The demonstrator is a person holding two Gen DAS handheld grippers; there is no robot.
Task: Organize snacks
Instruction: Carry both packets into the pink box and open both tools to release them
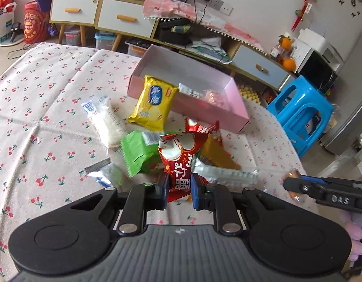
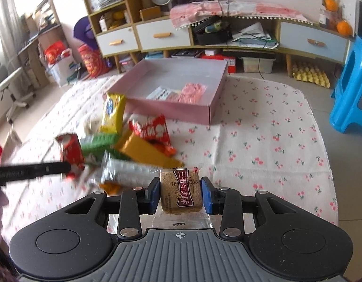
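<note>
Both grippers loaded, pink box [image 2: 211, 111] not yet reached.
Left gripper [image 1: 179, 188] pinches a red snack packet [image 1: 181, 157] by its tail; right gripper [image 2: 180, 193] clamps a brown wrapped cake [image 2: 180, 191]. The packet's slippery foil could slide free above the worktop [image 2: 263, 145].

A red snack packet [image 1: 179, 162] is clamped upright between the blue pads of the left gripper [image 1: 179, 191] above a cherry-print tablecloth [image 1: 39, 108]. Behind it, a green packet [image 1: 139, 154], a yellow chip bag [image 1: 152, 103] and a white packet [image 1: 105, 119] are heaped before an open pink box [image 1: 230, 98]. The right gripper [image 1: 291, 183] is seen at the right edge.
</note>
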